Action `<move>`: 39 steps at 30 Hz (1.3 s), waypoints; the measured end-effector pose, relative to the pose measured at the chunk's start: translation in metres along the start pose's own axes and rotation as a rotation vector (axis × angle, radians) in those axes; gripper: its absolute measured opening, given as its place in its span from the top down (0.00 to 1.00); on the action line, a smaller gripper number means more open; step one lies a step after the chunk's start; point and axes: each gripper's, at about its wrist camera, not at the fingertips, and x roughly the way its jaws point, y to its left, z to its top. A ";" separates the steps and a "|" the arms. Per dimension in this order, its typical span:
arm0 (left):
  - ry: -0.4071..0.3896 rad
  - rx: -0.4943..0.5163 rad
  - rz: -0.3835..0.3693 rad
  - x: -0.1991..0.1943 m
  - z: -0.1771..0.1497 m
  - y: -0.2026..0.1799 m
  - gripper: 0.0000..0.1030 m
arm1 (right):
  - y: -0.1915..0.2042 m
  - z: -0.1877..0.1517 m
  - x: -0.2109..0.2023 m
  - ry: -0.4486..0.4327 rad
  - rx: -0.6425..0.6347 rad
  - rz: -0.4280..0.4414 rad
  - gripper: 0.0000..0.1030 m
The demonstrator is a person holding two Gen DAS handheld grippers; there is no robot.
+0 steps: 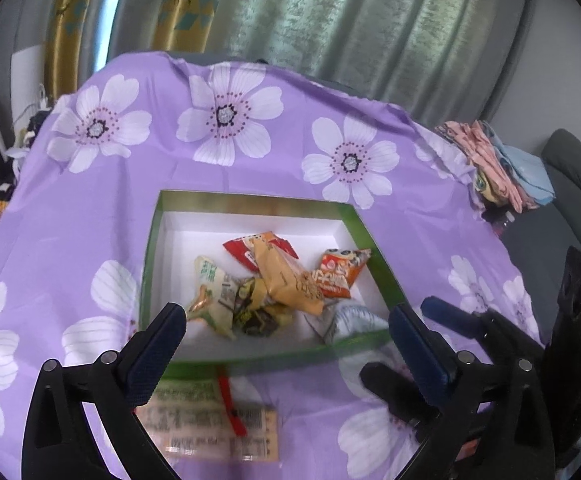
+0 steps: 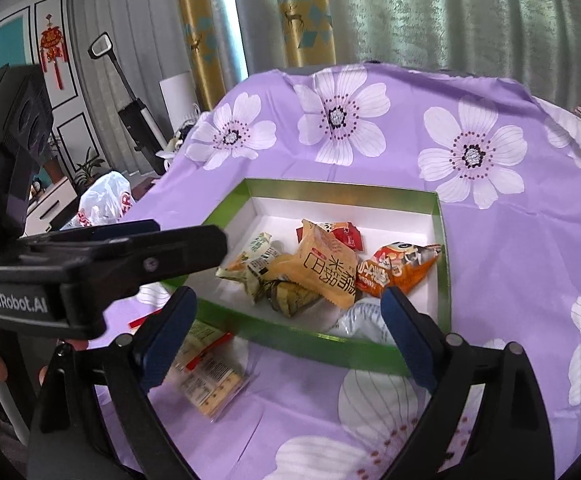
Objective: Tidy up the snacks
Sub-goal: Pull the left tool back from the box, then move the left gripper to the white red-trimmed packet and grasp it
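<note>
Both grippers are hanging released, with nothing between the fingers: the left gripper (image 1: 286, 324) and the right gripper (image 2: 288, 308) are sitting over the near wall of the green box (image 1: 250, 200). The snacks (image 1: 286, 280) are lying piled inside; one flat packet (image 1: 210, 428) is waiting outside, near the box. It is best approached low and pinched by its edge. The purple flowered cloth (image 1: 170, 176) is covering the table, and curtains (image 1: 330, 12) are hanging far behind.

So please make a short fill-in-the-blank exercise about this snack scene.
1. The snack packets lie inside a box with ____ outer walls.
2. The flat packet with the red strip lies ____ the box, on the cloth.
3. Both tongs, left and right, hold ____.

Missing words: green; outside; nothing
</note>
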 end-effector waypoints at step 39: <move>-0.064 -0.060 -0.013 -0.079 -0.063 0.016 0.02 | 0.059 -0.037 -0.061 -0.023 -0.052 0.020 0.08</move>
